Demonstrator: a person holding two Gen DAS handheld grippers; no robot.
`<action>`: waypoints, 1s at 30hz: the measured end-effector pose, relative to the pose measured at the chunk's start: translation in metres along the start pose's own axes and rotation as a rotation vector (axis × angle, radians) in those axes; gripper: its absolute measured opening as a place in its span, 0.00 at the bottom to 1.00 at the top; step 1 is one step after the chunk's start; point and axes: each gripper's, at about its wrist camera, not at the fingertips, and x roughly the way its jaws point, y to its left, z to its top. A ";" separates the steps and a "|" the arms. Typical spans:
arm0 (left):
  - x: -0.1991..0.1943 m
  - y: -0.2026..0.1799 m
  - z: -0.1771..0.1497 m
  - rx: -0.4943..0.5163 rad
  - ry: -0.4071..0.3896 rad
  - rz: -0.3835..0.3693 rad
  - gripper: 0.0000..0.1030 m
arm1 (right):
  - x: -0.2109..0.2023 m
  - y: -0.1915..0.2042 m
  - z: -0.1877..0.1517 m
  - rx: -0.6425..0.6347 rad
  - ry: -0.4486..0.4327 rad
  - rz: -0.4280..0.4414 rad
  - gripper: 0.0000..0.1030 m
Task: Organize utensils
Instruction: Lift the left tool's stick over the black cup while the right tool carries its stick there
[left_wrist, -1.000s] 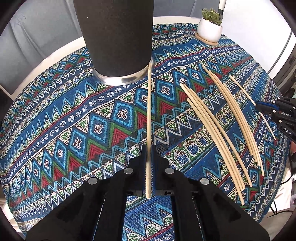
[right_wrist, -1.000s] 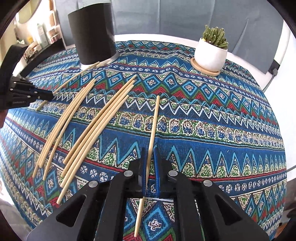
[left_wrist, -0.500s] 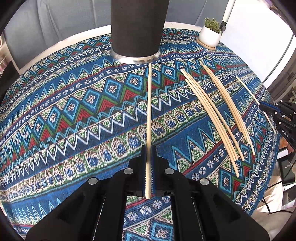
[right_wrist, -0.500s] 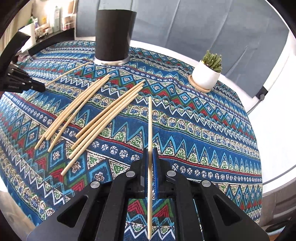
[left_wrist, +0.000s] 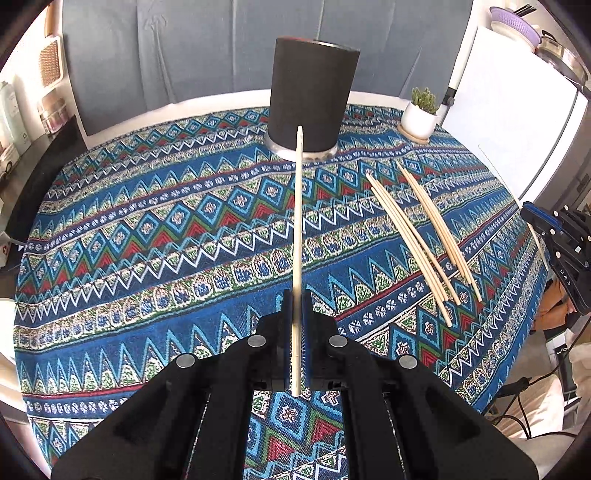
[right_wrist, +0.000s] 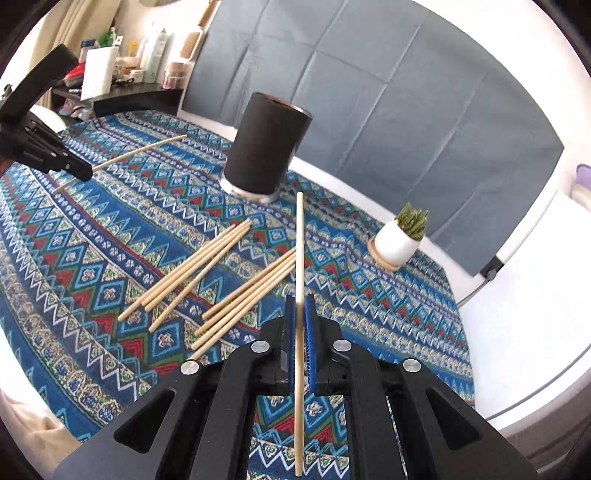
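Two chopsticks (left_wrist: 297, 229) (right_wrist: 300, 280) aloft, clear tablecloth (left_wrist: 147, 236) around holder (left_wrist: 310, 96).

The holder's (left_wrist: 312, 99) inside is out of sight in both views, so its contents cannot be told. The right gripper (left_wrist: 532, 214) is cut off at the left view's edge, its chopstick (left_wrist: 533, 236) partly covered. The left gripper's (right_wrist: 79, 170) body runs off the right view's corner
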 end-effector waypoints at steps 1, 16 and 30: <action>-0.007 0.001 0.003 -0.001 -0.018 0.001 0.04 | -0.004 0.001 0.006 -0.009 -0.024 -0.010 0.04; -0.067 -0.002 0.093 0.020 -0.266 -0.011 0.05 | -0.010 -0.017 0.103 0.007 -0.293 -0.017 0.04; -0.043 -0.005 0.160 0.049 -0.341 -0.059 0.05 | 0.039 -0.043 0.168 0.106 -0.401 -0.038 0.04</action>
